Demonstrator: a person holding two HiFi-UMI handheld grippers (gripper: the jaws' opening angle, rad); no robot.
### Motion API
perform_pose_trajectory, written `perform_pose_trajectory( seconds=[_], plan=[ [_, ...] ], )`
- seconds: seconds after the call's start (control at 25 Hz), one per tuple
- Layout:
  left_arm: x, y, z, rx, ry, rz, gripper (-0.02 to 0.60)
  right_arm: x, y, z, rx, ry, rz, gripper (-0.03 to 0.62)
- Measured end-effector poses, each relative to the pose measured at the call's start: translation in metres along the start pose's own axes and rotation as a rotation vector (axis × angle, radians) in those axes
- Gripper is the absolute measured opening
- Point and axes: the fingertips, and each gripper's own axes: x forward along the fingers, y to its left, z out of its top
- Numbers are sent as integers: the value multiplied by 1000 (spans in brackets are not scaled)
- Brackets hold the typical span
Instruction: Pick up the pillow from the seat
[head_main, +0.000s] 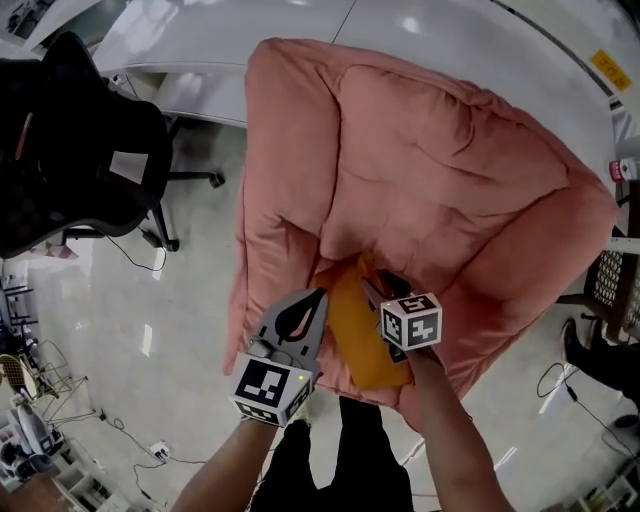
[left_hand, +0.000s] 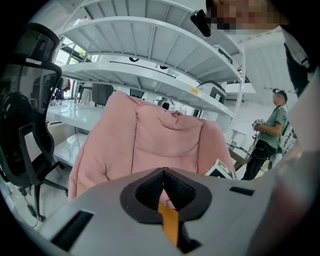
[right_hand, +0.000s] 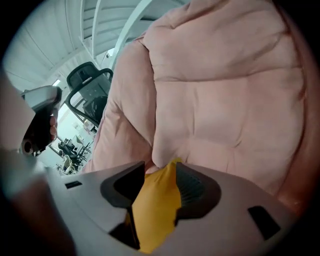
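left hand-held gripper (head_main: 320, 294) pinching yellow pillow (head_main: 360, 342), right hand-held gripper (head_main: 374, 286) released around it, pink seat (head_main: 430, 170), office chair (head_main: 70, 150)

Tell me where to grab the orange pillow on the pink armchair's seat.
Probably its near edge, coming from the open front and from above. The pillow lies at the front of the pink armchair, whose padded back and arms wall off the other sides. The soft edge should pinch easily.
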Motion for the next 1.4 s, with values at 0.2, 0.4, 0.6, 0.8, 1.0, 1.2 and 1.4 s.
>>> perform_pose_trajectory(
  seconds=[0.2, 0.4, 0.6, 0.8, 1.0, 1.2, 1.4],
  plan=[
    [9, 5, -13, -18, 14, 18, 5, 35, -18, -6, 33, 34, 5, 196],
    [12, 11, -18, -34, 17, 29, 5, 57, -23, -7, 44, 73, 20, 198],
    [19, 13, -23, -45, 23, 28, 5, 69, -30, -15, 56, 108, 25, 198],
    [26, 9, -32, -52, 30, 25, 5, 82, -32, -23, 70, 131, 47, 196],
    [21, 7, -35, -48, 43, 27, 5, 89, -24, -28, 23, 176, 82, 127],
    [9, 4, -33, -45, 42, 30, 5, 78, -15, -30, -58, 185, 77, 44],
    [-3, -6, -28, -37, 28, 20, 5, 58, -3, -24, -94, 128, 71, 26]
  ],
)
